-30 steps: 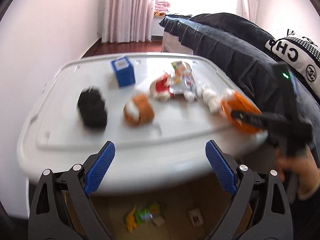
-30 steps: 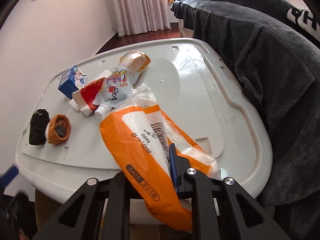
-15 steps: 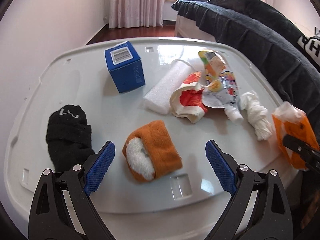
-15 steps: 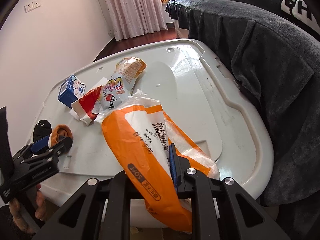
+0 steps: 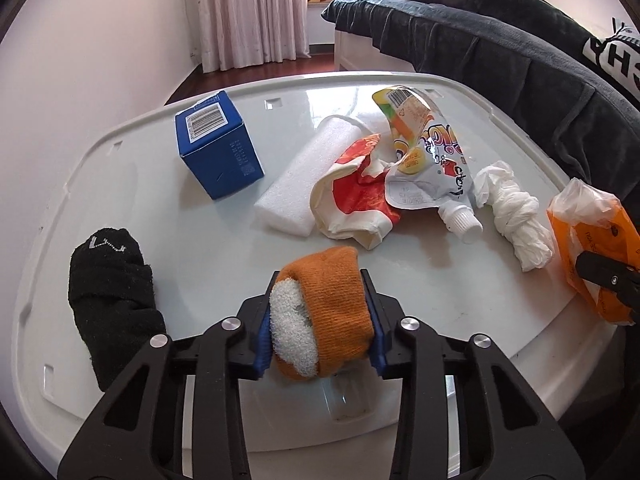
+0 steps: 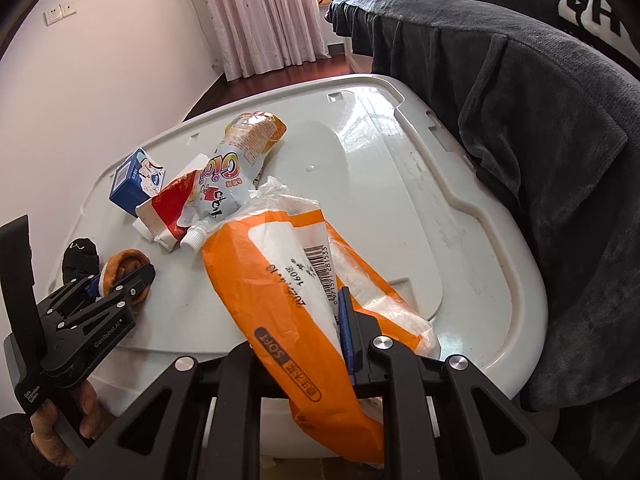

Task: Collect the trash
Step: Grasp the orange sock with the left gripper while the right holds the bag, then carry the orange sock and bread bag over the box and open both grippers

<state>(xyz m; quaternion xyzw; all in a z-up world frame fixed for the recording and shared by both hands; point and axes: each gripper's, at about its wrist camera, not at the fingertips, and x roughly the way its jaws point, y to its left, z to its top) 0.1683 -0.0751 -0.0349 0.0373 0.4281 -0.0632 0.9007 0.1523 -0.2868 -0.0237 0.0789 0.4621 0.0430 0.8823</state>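
So the left gripper [image 5: 318, 320] has just been closing its fingers, and the blue pads are now pinching a rolled orange sock [image 5: 324, 312] from both sides. The sock sits at the near edge of the white desk [image 5: 140, 208], with its white fuzzy inside facing the left wrist camera. Just left of it lies a black sock [image 5: 110, 292], not touching the gripper.

The right gripper [image 6: 320, 340] has its fingers pressed together on an orange plastic wrapper [image 6: 280, 292], the one with a barcode and "SOFT" printed on it. The wrapper hangs over the near right edge of the desk, partly off it.

The rest of the trash is in the middle of the desk: a blue carton [image 5: 218, 148] towards the far left, a white foam block [image 5: 308, 184] beside it, then a red and white wrapper [image 5: 352, 196] with a spouted drink pouch [image 5: 428, 160] lying partly on top of it. Right of the pouch's cap there's a twisted white tissue [image 5: 516, 216], just beside the orange wrapper.

A dark blanket [image 6: 540, 120] hangs along the right side of the desk, and pink curtains [image 5: 248, 12] are at the far end of the room. From the right wrist view, a hand [image 6: 68, 416] is gripping the left gripper's handle.
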